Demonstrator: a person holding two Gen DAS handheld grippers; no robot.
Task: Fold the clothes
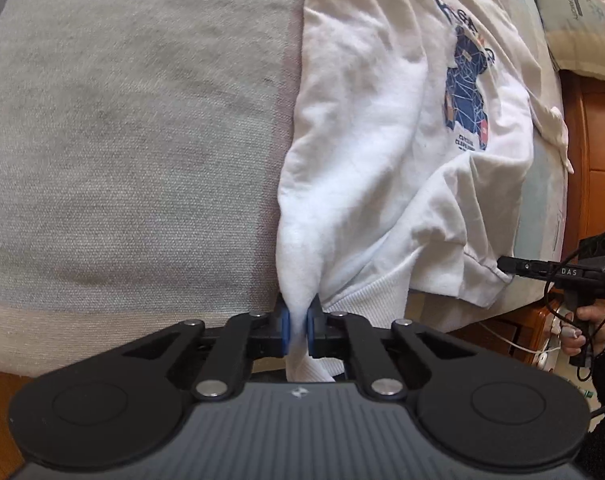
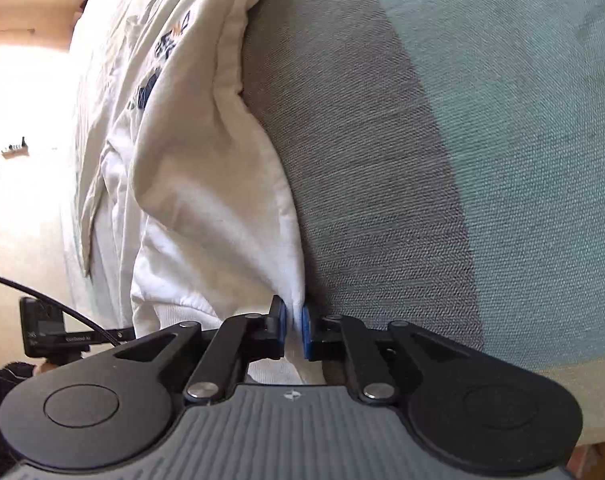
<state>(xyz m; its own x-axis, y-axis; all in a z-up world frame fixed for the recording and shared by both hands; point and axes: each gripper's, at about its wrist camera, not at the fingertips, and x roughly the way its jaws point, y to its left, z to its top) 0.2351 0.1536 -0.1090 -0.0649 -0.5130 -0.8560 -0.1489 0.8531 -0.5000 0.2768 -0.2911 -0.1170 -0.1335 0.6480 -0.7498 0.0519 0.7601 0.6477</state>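
The left gripper (image 1: 297,326) and right gripper (image 2: 292,330) each pinch the white sweatshirt (image 1: 382,128) lying on the striped bedcover (image 1: 134,128); a pillow (image 1: 578,12), probably, sits upper right.

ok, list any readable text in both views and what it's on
"DAS": on the right claw body, seen from the left wrist view.
Blue lettering above and small lines below the bear print on the white sweatshirt: too distorted to read.
Vertical label on the pillow: too blurred to read.
Small white print on the left claw body, right wrist view: too small to read.
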